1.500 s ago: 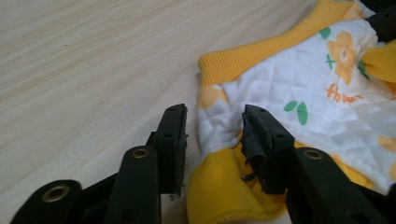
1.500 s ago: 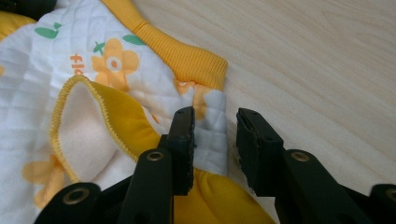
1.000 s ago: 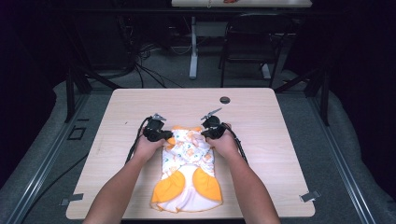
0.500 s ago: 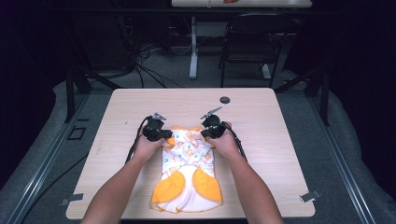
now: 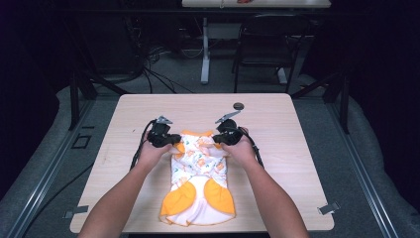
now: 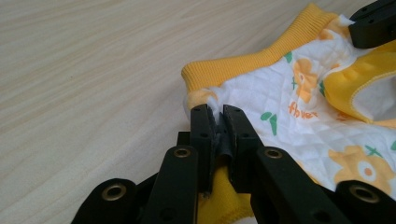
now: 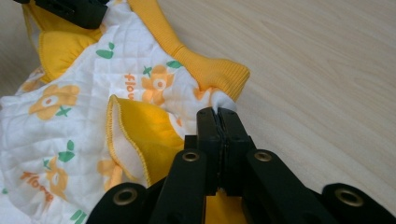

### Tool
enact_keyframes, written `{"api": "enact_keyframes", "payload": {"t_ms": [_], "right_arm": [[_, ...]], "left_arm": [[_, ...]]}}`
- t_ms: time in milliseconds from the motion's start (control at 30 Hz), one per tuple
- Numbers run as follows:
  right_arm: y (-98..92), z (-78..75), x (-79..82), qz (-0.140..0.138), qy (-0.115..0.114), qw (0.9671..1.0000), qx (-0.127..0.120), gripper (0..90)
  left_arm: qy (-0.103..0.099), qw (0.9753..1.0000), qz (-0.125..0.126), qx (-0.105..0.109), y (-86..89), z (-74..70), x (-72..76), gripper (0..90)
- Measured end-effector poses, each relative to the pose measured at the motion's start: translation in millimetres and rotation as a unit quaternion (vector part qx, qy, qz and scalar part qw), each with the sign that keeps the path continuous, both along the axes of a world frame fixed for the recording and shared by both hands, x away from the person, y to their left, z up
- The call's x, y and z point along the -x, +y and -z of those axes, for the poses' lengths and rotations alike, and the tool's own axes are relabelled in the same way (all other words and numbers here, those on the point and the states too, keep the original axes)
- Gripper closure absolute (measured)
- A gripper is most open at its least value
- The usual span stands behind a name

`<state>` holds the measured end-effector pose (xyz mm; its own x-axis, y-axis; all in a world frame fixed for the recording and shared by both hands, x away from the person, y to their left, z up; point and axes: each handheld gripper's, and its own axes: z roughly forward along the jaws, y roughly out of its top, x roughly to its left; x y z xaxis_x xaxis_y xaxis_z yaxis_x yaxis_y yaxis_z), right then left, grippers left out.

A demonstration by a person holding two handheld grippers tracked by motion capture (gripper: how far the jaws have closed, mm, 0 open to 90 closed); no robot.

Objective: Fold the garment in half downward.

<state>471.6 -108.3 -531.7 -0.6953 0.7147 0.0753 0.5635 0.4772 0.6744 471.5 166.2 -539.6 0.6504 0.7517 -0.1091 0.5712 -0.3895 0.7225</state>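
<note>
Black hand-held gripper [image 6: 219, 119] jaws with brass-ringed screw holes, trailing black cables.

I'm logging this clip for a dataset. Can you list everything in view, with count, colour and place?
garment: one, white with orange flowers and yellow trim, table middle, near edge
table: one, light wood, centre
disc: one, dark, far side of table
chair: one, dark, on floor beyond table
cables: several, black, on floor beyond table
left gripper: one, black, shut on garment's left upper corner
right gripper: one, black, shut on garment's right upper corner
forearms: two, coming in from the bottom
</note>
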Motion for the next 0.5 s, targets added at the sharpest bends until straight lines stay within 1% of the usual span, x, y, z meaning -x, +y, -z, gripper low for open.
{"api": "enact_keyframes", "payload": {"t_ms": [67, 133, 267, 300, 333, 400, 467, 500], "right_arm": [[-1.9, -4.1, 2.0, -0.003, -0.005, 1.0000, -0.004, 88.4], [-4.1, -7.9, 4.0, -0.002, -0.007, 0.9999, -0.010, 88.4], [-8.2, -14.5, 7.3, -0.008, -0.018, 0.9998, -0.004, 88.4], [-8.3, -16.8, 8.7, -0.010, -0.018, 0.9998, -0.006, 88.4], [-7.9, -18.8, 10.5, -0.013, -0.022, 0.9997, -0.006, 88.5], [-6.9, -22.6, 13.0, -0.022, -0.028, 0.9994, -0.001, 88.4], [-6.2, -26.1, 15.1, -0.026, -0.035, 0.9990, 0.004, 88.5], [-5.9, -27.9, 15.9, -0.023, -0.037, 0.9991, 0.004, 88.5]], "left_arm": [[-0.001, 1.0000, 0.000, 0.004, 2.1, -4.0, 1.1, 83.1], [-0.007, 1.0000, 0.001, 0.006, 4.7, -7.9, 2.3, 83.4], [-0.009, 0.9998, 0.000, 0.019, 9.7, -14.4, 4.8, 83.5], [-0.011, 0.9997, 0.002, 0.020, 10.1, -15.7, 5.5, 83.6], [-0.011, 0.9997, 0.002, 0.020, 10.1, -15.7, 5.5, 83.6], [-0.014, 0.9997, 0.007, 0.017, 10.4, -17.9, 7.1, 83.7], [-0.017, 0.9996, 0.010, 0.018, 11.6, -22.3, 9.0, 83.7], [-0.021, 0.9996, 0.009, 0.019, 11.9, -24.0, 9.7, 83.7]]}}
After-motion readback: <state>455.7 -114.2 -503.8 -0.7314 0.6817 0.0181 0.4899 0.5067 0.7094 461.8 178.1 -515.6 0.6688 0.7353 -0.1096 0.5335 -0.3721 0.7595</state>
